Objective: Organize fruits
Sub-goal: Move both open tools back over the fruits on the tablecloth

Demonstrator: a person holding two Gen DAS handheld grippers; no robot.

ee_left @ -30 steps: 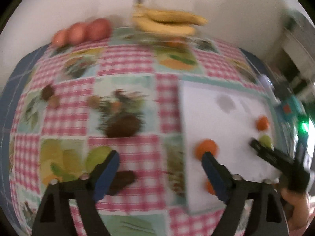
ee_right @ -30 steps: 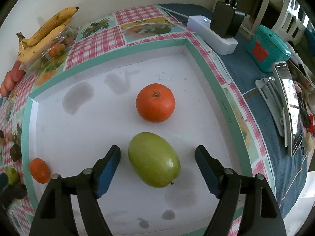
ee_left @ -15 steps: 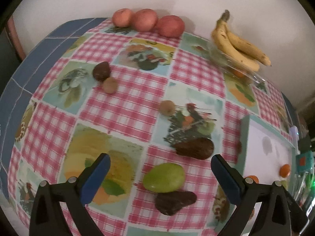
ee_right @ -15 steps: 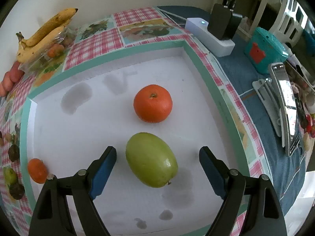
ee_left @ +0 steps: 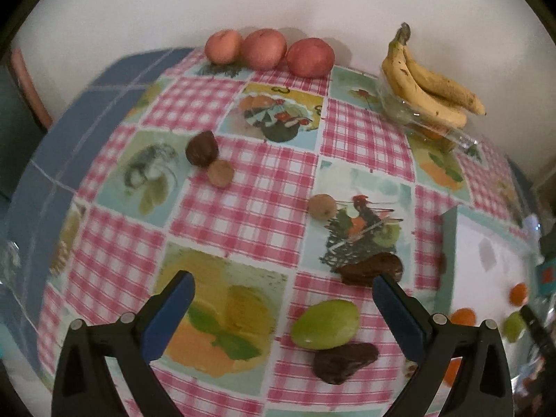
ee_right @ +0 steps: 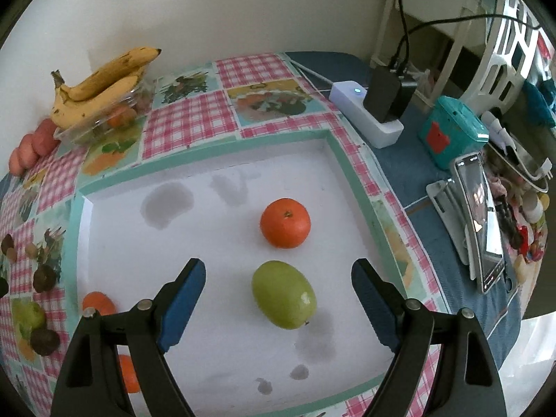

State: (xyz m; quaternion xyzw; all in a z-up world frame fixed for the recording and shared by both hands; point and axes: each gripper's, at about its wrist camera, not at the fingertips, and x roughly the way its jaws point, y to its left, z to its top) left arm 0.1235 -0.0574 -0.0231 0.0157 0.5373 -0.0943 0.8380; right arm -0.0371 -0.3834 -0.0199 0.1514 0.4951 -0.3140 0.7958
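1. While both claws are hanging above the checked tablecloth [ee_left: 250, 180], the left gripper [ee_left: 283, 309] is standing with its jaws spread wide, gripping nothing.
2. A green mango [ee_left: 325, 325] is lying between the left claw's blue pads [ee_left: 168, 316], nearer the right-hand pad and not touching either.
3. A dark brown fruit [ee_left: 344, 361] is sitting just below that mango, apparently touching it; a second dark fruit [ee_left: 370, 269] is lying just beyond the tip of the right-hand pad.
4. Farther ahead of the left claw, a small tan fruit [ee_left: 322, 206] is resting alone; ahead and to the left, a dark round fruit [ee_left: 202, 153] is touching another tan one [ee_left: 220, 173].
5. At the far table edge, three reddish fruits [ee_left: 269, 50] are sitting in a row against the wall, and bananas [ee_left: 429, 87] are lying on a clear plastic container [ee_left: 438, 132] to the claw's far right.
6. The right gripper [ee_right: 278, 304] is likewise spread wide and gripping nothing, poised over a white tray [ee_right: 208, 229] with a teal rim.
7. A second green mango [ee_right: 284, 294] is lying on the tray between the right claw's pads, clear of both.
8. A tangerine [ee_right: 285, 222] is sitting just ahead of that mango, apart from it.
9. Another tangerine [ee_right: 97, 304] is showing left of the left-hand pad, at the tray's left wall.
10. To the right claw's right, off the cloth, a white power strip [ee_right: 365, 118], a teal box [ee_right: 451, 132] and a phone on a stand [ee_right: 479, 222] are standing.
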